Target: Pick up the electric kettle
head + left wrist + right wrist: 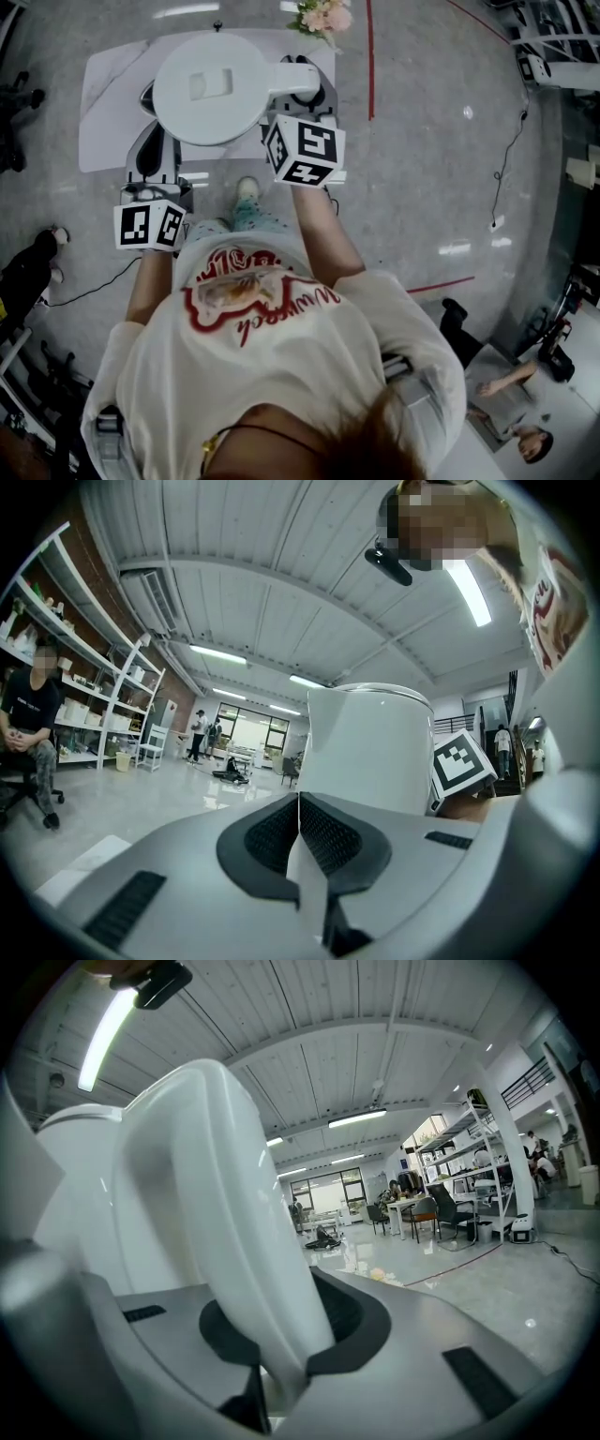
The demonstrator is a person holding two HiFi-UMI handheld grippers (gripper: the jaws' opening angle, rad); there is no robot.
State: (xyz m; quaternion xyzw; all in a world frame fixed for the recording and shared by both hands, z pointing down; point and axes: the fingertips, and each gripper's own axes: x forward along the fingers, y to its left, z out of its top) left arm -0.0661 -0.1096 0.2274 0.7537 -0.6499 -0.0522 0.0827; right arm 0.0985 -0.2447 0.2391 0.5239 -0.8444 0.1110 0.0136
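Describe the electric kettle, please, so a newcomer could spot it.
Find the white table ahead of the person. There, between the left gripper and right gripper, is the electric kettle: round, white, flat-lidded, bigger than the pink flowers at the table's far edge.

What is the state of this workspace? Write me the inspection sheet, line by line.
Surface: white tabletop below the kettle; whether they touch cannot be told.
Job's things: white electric kettle, lid shut, handle on the person's right.
Clutter: pink flowers at the table's far edge.
Grippers: left tongs pinch a thin white edge at the kettle's side; right tongs clamp the handle.
Cables: black cable on the floor to the right.
Surroundings: grey floor with a red tape line; shelving; a seated person.
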